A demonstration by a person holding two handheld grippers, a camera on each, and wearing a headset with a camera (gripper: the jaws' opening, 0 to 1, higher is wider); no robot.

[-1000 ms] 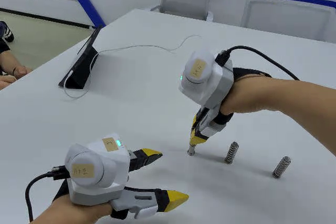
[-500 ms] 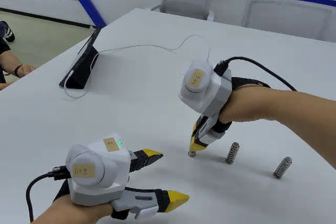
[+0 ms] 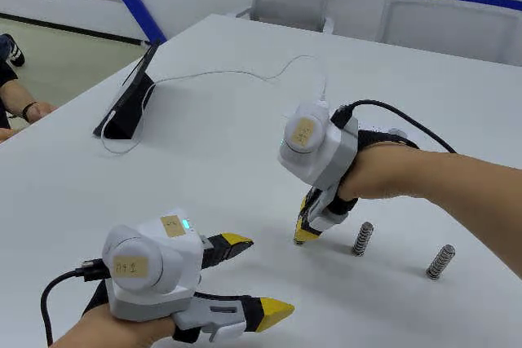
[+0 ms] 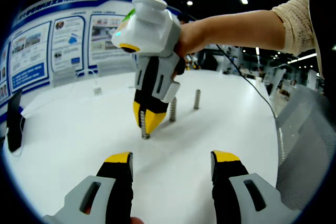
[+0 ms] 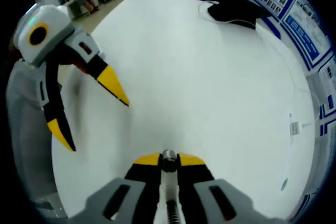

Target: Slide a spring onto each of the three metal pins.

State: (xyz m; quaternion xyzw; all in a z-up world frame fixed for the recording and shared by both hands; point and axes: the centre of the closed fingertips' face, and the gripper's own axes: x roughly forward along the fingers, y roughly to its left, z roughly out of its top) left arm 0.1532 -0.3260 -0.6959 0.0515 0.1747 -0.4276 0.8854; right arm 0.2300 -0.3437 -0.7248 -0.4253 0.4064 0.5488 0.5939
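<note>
On the white table (image 3: pixel 204 160), right gripper (image 3: pixel 304 235) has dropped lower within the last second, jaws pinching the third pin (image 4: pixel 145 132) and its spring (image 5: pixel 170 209) against the surface. A sprung pin (image 3: pixel 361 239) and a second sprung pin (image 3: pixel 440 262) stand alongside. Left gripper (image 3: pixel 261 275) idles, spread. Judged: last seating nearly complete.

On the table (image 3: pixel 212 144), three things are stood in a row. A spring (image 3: pixel 440 261) is placed rightmost, a second spring (image 3: pixel 362 238) left of it, and a third spring (image 4: pixel 143 128) further left, clamped in the right gripper (image 3: pixel 303 236). The left gripper (image 3: pixel 261 275) is held nearer, leftward. A tablet (image 3: pixel 126 99) is propped far left.
</note>
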